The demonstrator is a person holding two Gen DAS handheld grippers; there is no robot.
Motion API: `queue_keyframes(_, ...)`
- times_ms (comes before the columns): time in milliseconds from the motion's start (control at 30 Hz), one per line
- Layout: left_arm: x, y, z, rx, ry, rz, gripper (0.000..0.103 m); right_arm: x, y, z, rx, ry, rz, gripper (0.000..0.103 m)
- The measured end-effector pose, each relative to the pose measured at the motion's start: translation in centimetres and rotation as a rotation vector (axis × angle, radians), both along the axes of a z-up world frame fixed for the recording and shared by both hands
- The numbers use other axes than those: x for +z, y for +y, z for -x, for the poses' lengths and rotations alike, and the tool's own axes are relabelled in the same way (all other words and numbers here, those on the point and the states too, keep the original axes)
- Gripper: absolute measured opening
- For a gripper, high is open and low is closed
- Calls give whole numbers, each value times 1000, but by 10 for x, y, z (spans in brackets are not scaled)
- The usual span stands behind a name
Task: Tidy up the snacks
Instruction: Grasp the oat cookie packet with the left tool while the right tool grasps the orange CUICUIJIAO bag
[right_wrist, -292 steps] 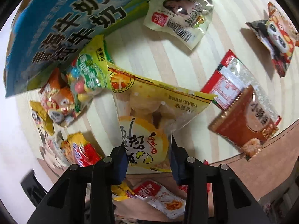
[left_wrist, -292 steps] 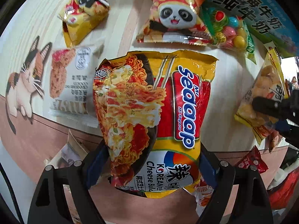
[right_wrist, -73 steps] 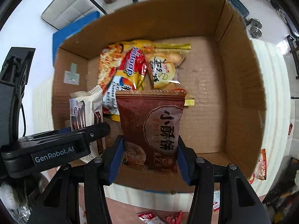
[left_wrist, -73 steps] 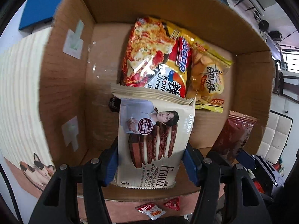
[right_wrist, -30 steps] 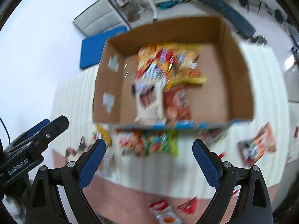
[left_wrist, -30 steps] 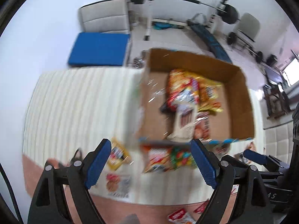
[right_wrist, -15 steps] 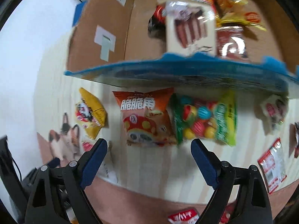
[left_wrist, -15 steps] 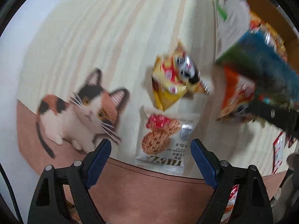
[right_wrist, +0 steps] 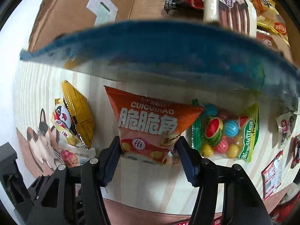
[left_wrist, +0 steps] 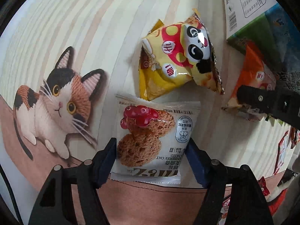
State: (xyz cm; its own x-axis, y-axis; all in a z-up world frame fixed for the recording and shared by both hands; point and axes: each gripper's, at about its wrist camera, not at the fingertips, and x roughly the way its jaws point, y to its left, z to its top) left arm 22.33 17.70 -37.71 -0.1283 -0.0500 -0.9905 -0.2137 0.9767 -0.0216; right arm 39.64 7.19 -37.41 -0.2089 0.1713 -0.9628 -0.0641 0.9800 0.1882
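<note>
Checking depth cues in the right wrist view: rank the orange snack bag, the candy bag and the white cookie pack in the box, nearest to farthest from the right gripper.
1. Orange snack bag: between the right gripper fingers.
2. Candy bag: just right, on the table.
3. White cookie pack: top, inside the box.

Orange snack bag (right_wrist: 148, 125) between gripper (right_wrist: 148, 161) fingers

cookie pack (left_wrist: 151, 140) before panda bag (left_wrist: 180, 63) | chip bag (right_wrist: 150, 127) left of candy bag (right_wrist: 226, 131), before box (right_wrist: 159, 46)

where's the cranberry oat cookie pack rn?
Left wrist view, bottom centre: the cranberry oat cookie pack lies on the table between the left tool's fingers, just below the yellow panda bag, right of the cat print.
</note>
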Motion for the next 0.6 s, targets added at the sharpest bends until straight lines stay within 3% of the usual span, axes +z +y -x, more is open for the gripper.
queue_keyframes(300, 13, -8, 21, 9, -16, -14, 70, 11, -28, 22, -26, 18, -41, 54)
queue_keyframes(600, 62, -39, 43, -38, -104, -14, 70, 49, -51, 52, -28, -9, -92, 53)
